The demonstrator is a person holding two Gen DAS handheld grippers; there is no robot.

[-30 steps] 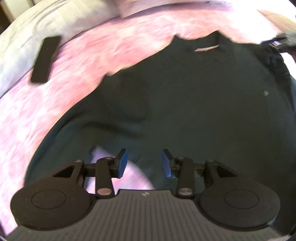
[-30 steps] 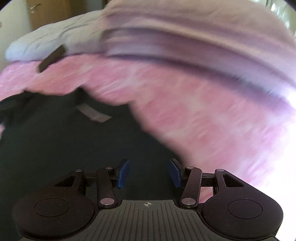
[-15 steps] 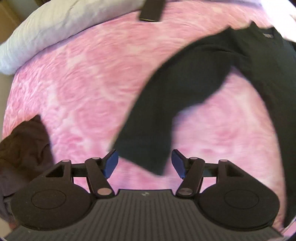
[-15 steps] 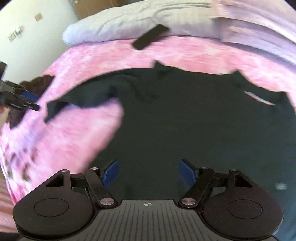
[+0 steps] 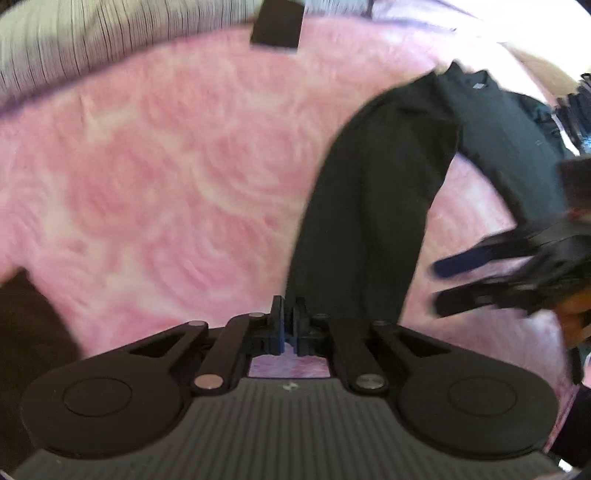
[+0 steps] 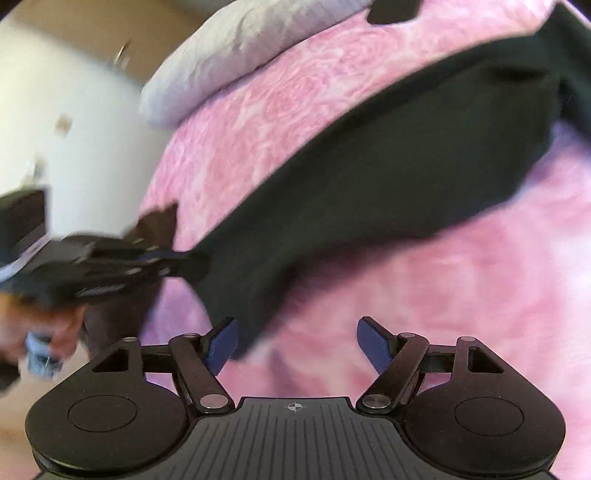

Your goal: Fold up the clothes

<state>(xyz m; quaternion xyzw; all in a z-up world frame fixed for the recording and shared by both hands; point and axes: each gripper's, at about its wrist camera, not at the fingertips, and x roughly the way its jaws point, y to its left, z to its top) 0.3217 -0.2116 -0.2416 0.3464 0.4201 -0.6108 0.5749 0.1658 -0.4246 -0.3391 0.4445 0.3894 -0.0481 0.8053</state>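
On the pink bedspread (image 5: 166, 177), a dark shirt (image 5: 369, 206) stretches its sleeve from the near left gripper (image 5: 289, 325), which pinches its cuff, toward the far right. The right gripper (image 6: 297, 341) hangs spread, empty.

The dark shirt's (image 5: 373, 206) body runs off frame; the opposite hand-held gripper (image 5: 439, 288) is blurred.

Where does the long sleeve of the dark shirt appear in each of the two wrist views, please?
Left wrist view: the sleeve runs from upper right down to centre, its cuff in the shut left gripper.
Right wrist view: the sleeve crosses diagonally from upper right to lower left, ending at the left gripper.
Shared landmark: the flat black object at the top, by the grey pillow.
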